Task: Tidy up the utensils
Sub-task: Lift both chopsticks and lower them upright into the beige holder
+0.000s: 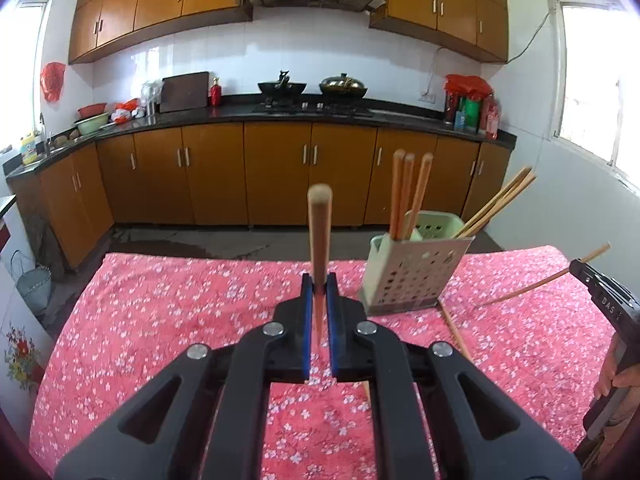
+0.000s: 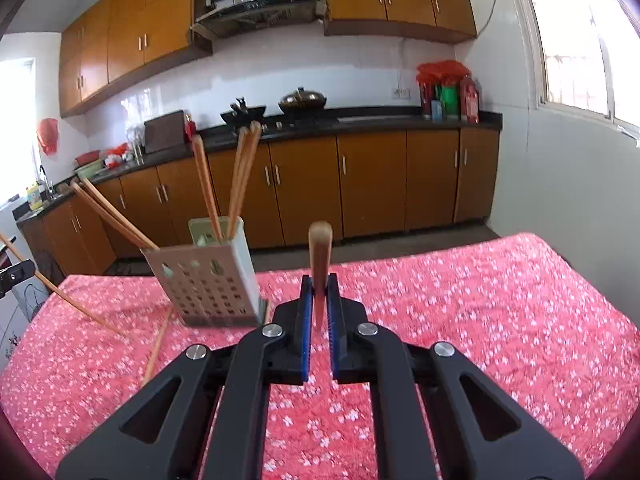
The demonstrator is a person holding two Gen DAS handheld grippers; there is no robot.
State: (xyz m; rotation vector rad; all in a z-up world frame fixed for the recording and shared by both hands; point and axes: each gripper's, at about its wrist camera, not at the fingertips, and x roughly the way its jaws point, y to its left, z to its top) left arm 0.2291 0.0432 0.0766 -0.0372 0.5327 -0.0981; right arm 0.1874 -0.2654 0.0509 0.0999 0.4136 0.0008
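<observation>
Left wrist view: left gripper [image 1: 320,286] is pinched tight on one chopstick [image 1: 319,240], stick pointing up and away past the blue pads. Holder [image 1: 416,272] sits on the pink floral tablecloth [image 1: 160,300], ahead and to the right, with three chopsticks upright in its near-left slot and more leaning out the right side. One loose chopstick [image 1: 454,330] lies on the cloth just beside the holder base. Right gripper's body shows at the frame's right edge, its own stick angled low over the cloth.

Right wrist view: right gripper [image 2: 320,286] likewise clamped on a single chopstick [image 2: 319,264]; holder [image 2: 208,276] is ahead-left.

Step in hand, my read: carry both sticks to the holder and drop them in.

How to do it well:
- Go one hand at a time; both converge on the same small opening.
- Approach from above, tilt the stick near vertical, lower tip first.
- Aim for open slot space, clear of leaning sticks.
- Release only once the tip is inside the rim.
- Holder looks light; side contact could tip it.
</observation>
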